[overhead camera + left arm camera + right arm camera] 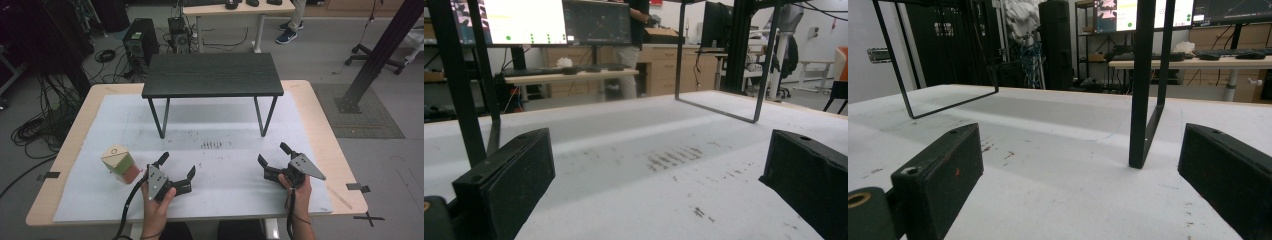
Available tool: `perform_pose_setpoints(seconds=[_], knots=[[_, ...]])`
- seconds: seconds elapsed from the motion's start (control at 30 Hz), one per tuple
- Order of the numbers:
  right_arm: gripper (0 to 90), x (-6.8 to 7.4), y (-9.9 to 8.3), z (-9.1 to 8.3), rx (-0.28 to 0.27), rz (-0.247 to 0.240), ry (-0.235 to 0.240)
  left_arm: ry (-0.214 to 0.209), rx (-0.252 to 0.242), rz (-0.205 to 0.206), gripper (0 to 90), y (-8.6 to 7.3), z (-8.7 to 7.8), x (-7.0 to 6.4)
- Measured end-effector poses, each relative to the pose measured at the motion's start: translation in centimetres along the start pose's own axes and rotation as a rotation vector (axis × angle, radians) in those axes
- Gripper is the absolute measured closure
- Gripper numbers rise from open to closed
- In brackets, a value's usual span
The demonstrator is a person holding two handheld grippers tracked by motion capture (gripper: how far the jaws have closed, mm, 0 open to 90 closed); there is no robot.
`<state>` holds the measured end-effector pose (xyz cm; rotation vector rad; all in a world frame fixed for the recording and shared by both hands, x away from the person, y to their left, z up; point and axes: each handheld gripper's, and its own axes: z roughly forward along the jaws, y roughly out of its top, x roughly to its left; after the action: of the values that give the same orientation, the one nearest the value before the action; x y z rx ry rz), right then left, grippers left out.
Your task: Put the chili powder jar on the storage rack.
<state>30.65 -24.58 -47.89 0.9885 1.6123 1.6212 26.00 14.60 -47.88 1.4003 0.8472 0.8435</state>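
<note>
1. Start step, by my read: both tools resting on bench, nothing held.
2. Left tool (177,171) jaws wide; carton (120,163) stands just beside it, to its left.
3. Right tool (275,159) wide, well apart.
4. Next: swing left tool onto carton, then close.

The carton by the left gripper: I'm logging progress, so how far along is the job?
Nothing looks done. The carton stands on the mat, just left of the left gripper, untouched. In hand: nothing; both the left and the right gripper are open and empty, resting low. Left: probably grasping the carton and moving it, perhaps to the small black table.
</note>
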Motion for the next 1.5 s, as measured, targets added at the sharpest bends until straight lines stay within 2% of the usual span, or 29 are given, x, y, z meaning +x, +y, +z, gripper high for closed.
perform_pose_setpoints(seconds=[0.4,0.87,1.5], knots=[[4.2,0.0,0.0,0.0,0.001,-0.004,0.0,0.019,-0.008,-0.002,0.9,0.0,-2.1,0.0],[4.2,0.0,0.0,0.0,0.004,-0.005,-0.001,0.021,-0.015,-0.005,0.9,0.0,-4.7,0.3],[4.3,0.1,0.0,0.1,0.006,-0.011,-0.002,0.056,-0.028,0.007,0.9,-0.1,-8.0,1.4]])
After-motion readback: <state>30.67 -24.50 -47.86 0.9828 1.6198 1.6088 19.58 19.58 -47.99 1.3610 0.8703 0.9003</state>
